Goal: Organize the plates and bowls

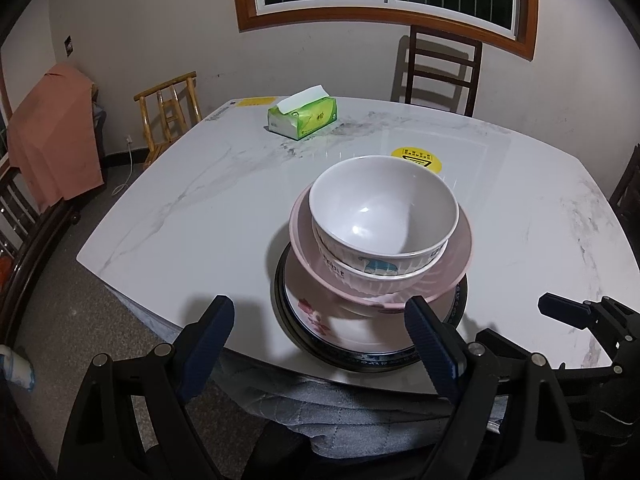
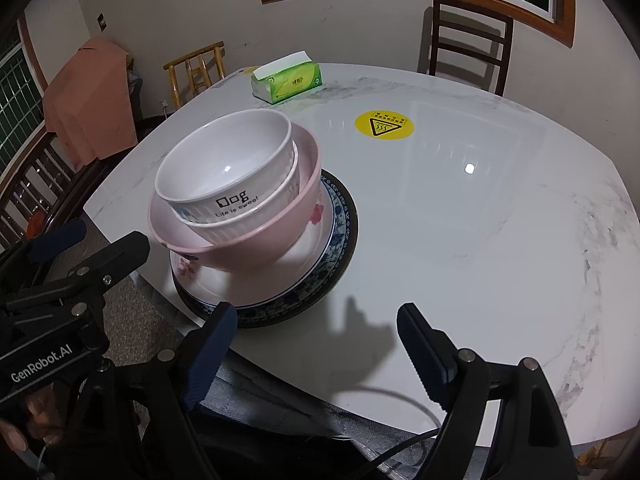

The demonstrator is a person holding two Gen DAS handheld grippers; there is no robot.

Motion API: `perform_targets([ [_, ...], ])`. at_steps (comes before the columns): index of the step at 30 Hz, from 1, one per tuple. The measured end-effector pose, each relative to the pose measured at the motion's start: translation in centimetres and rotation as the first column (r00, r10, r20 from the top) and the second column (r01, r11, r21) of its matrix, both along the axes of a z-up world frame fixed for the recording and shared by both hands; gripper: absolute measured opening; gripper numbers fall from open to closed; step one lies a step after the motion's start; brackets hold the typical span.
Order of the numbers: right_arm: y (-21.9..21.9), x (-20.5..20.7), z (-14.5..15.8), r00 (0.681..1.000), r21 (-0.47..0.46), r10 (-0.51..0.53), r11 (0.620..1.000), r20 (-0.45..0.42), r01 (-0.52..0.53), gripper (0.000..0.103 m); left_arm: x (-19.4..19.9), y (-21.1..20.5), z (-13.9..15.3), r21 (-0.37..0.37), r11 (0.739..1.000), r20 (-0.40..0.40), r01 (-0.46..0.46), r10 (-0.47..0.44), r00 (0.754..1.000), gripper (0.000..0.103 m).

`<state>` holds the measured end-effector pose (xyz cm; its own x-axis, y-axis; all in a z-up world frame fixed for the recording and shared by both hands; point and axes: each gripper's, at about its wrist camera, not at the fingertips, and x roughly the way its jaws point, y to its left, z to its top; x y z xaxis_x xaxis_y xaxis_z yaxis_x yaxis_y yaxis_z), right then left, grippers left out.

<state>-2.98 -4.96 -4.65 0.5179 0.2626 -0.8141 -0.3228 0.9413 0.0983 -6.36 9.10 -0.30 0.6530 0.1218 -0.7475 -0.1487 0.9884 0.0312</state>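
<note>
One stack stands near the front edge of the marble table. At the bottom lies a dark-rimmed plate, then a white plate with pink flowers, then a pink bowl. A ribbed white bowl holds a smooth white bowl at the top. My left gripper is open just in front of the stack, empty. My right gripper is open, empty, to the stack's front right.
A green tissue box sits at the table's far side, a round yellow warning sticker behind the stack. Wooden chairs stand around the table; an orange cloth hangs at left.
</note>
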Motion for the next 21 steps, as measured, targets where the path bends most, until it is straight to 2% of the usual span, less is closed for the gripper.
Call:
perform_targets([
  [21,0.84,0.28,0.27,1.000,0.000,0.015,1.000,0.002,-0.015,0.085,0.13,0.27,-0.37,-0.010,1.000,-0.014,0.002,-0.002,1.000,0.085],
])
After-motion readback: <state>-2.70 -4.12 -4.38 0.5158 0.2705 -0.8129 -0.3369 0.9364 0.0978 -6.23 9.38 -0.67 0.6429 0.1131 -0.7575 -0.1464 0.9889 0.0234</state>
